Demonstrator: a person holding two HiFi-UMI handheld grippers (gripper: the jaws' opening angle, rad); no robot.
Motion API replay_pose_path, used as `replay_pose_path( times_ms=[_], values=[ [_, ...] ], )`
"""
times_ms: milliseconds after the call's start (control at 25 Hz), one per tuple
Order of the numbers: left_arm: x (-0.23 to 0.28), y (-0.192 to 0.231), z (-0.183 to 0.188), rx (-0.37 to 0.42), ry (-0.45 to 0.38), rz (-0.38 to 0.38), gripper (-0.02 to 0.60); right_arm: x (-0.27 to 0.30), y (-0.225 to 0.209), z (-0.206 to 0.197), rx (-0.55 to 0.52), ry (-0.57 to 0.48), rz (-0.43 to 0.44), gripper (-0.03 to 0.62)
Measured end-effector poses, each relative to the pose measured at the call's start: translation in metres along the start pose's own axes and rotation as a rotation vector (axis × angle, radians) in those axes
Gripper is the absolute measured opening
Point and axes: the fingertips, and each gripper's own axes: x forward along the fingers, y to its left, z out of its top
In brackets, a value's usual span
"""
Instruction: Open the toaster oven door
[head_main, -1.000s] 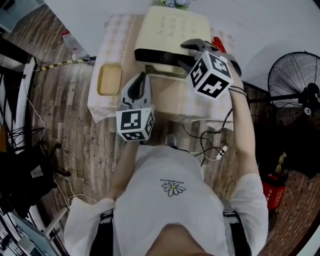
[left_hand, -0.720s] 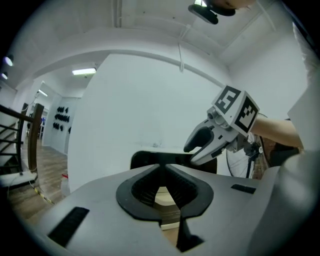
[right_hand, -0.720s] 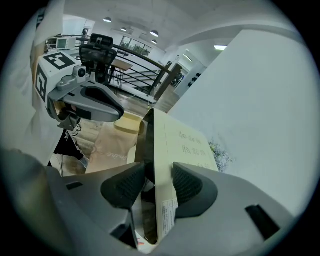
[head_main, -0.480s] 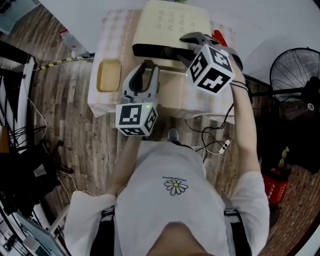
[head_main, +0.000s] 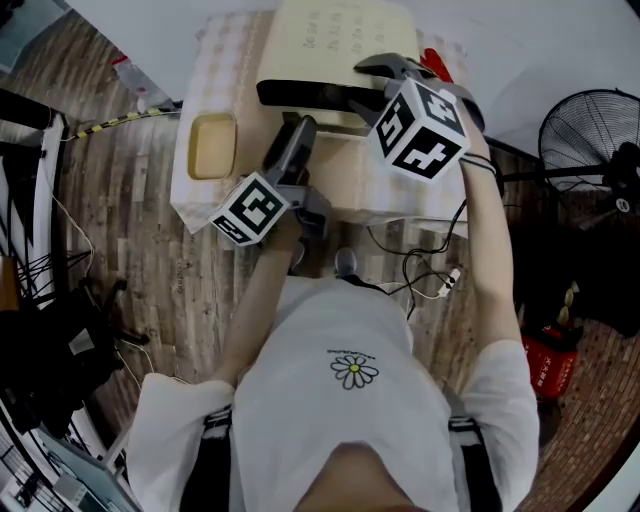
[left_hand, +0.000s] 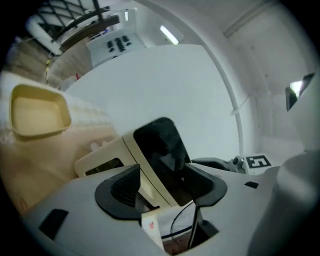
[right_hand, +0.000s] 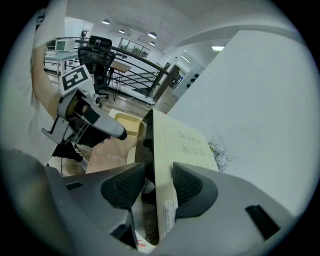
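Note:
The cream toaster oven (head_main: 340, 40) stands at the back of the table, its dark glass door (left_hand: 160, 150) facing me. My left gripper (head_main: 300, 130) lies rolled on its side just in front of the door. Its jaws are opening and stand wide, with the door's edge showing in the gap (left_hand: 160, 187) and neither pad pressing on it. My right gripper (head_main: 385, 85) is at the oven's right front corner. In the right gripper view that corner (right_hand: 162, 200) fills the narrow gap between the pads.
A shallow yellow tray (head_main: 212, 145) rests on the table's left part, left of the oven. The checked tablecloth (head_main: 345, 185) hangs over the near edge. Cables (head_main: 420, 270) trail on the wooden floor, and a standing fan (head_main: 590, 150) is at the right.
The left gripper has moved forward to the oven door, rolled onto its side, and its jaws have gone from shut to wide apart. The right gripper has stayed at the oven's corner.

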Motion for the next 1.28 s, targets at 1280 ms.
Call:
replay_pose_path(
  times_ms=[1280],
  values=[
    [0.047, 0.046, -0.05, -0.417, -0.087, -0.054, 0.074, -0.001, 0.0, -0.001, 0.04, -0.023, 0.016, 0.17]
  ],
)
